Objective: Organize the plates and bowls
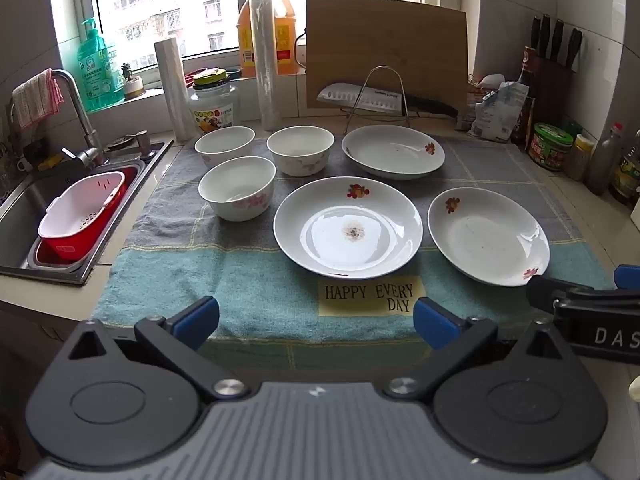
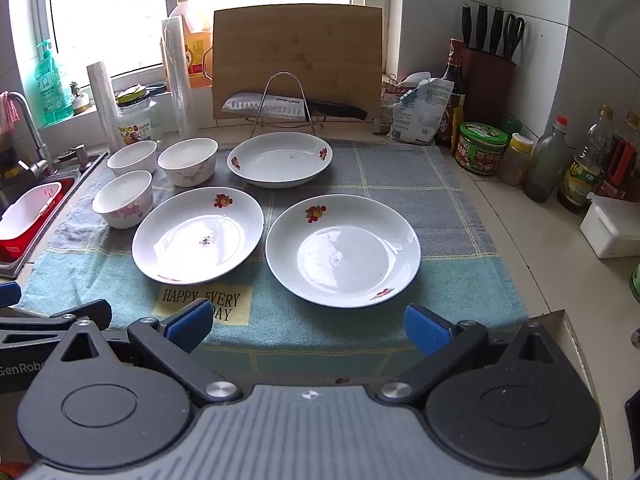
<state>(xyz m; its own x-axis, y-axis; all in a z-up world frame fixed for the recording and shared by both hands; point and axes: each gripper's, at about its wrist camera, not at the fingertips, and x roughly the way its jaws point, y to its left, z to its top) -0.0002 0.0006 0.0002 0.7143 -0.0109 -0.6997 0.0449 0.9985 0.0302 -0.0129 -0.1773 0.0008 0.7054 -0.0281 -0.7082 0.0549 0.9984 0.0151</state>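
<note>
Three white plates with red flower marks lie on a checked towel (image 1: 256,292): a middle plate (image 1: 348,227) (image 2: 198,235), a right plate (image 1: 489,236) (image 2: 343,249) and a far plate (image 1: 393,151) (image 2: 280,159). Three white bowls stand at the left: a near bowl (image 1: 237,187) (image 2: 123,198), a far left bowl (image 1: 224,145) (image 2: 132,157) and a far middle bowl (image 1: 300,149) (image 2: 187,161). My left gripper (image 1: 316,320) is open and empty over the towel's near edge. My right gripper (image 2: 308,326) is open and empty in front of the right plate.
A sink (image 1: 24,208) with a red and white basket (image 1: 82,212) is at the left. A wire rack (image 2: 284,100) with a knife and a cutting board (image 2: 298,56) stand behind the plates. Jars and bottles (image 2: 548,160) line the right wall.
</note>
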